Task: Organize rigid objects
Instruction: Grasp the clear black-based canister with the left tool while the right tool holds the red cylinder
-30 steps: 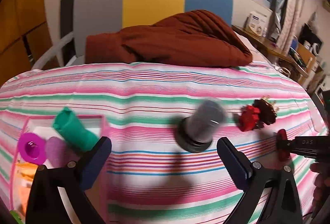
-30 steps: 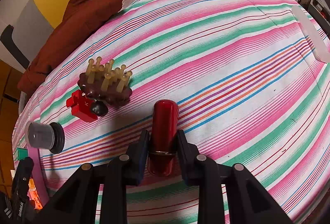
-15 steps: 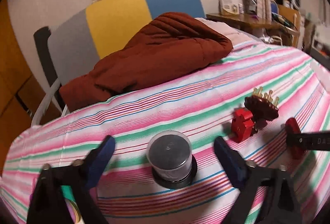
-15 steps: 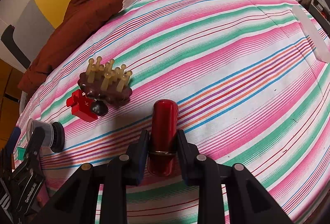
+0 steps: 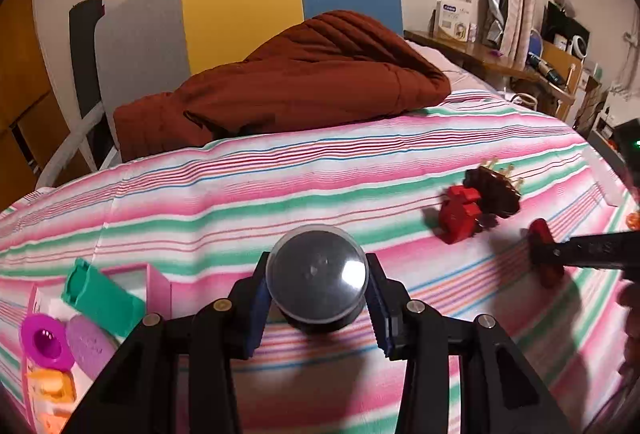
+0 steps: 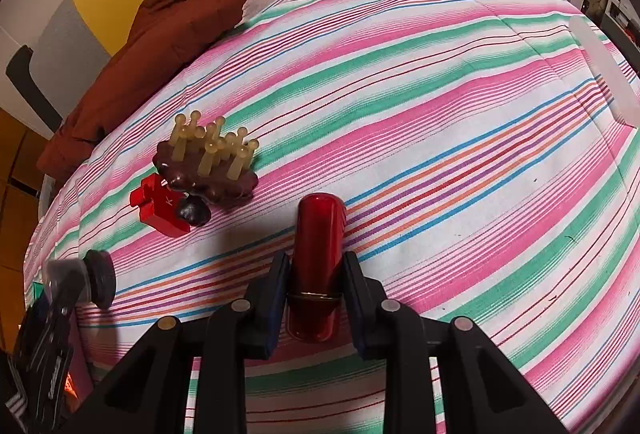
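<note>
My left gripper (image 5: 316, 298) is shut on a grey cylindrical jar with a black base (image 5: 317, 280) on the striped bedspread; the jar also shows in the right wrist view (image 6: 80, 282). My right gripper (image 6: 316, 282) is shut on a dark red tube (image 6: 318, 266) lying on the bed; the tube also shows in the left wrist view (image 5: 544, 254). A red block (image 6: 160, 208) and a brown massager with pale pegs (image 6: 208, 162) lie touching, left of the tube. A pink box (image 5: 158, 286) at the lower left holds a green tube (image 5: 102, 298), a magenta ring (image 5: 42, 340) and a purple piece (image 5: 86, 344).
A rust-brown quilt (image 5: 300, 78) is piled at the far side of the bed against a grey, yellow and blue headboard (image 5: 240, 6). A desk with clutter (image 5: 520, 62) stands to the right. A white strip (image 6: 604, 70) lies at the bed's right edge.
My left gripper moved forward over the grey jar and closed on it. My right gripper stayed still, shut on the red tube.
</note>
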A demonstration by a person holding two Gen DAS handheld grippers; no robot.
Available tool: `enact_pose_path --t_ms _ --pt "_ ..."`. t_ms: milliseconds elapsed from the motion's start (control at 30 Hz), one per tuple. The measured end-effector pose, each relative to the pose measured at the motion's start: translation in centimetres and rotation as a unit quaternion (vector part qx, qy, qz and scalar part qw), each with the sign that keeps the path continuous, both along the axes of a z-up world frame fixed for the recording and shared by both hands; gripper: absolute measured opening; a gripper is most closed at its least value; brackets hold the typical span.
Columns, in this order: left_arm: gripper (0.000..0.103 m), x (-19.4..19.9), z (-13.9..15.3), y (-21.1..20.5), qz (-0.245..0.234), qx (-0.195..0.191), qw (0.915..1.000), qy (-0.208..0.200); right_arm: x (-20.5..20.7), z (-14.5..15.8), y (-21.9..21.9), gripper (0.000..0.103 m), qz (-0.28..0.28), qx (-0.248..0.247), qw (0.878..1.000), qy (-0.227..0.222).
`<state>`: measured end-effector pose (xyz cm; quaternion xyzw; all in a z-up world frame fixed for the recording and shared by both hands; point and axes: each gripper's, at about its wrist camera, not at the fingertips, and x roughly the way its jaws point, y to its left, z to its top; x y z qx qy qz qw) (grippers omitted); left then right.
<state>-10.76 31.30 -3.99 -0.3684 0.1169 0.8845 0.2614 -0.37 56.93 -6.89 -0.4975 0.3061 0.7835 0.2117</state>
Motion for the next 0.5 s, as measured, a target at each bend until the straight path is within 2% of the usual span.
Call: enact_pose_path --t_ms 233,500 --pt "0.044 2.1 0.4 -1.9 -0.007 0.009 0.9999 -0.004 -0.4 -0.1 -0.1 0.026 0.006 0.010 1.000 0.003" --pt "0.043 3.7 0.6 -4.7 0.010 0.034 0.9991 -0.024 -1.1 -0.2 -0.5 0.026 0.020 0.028 0.999 -0.002"
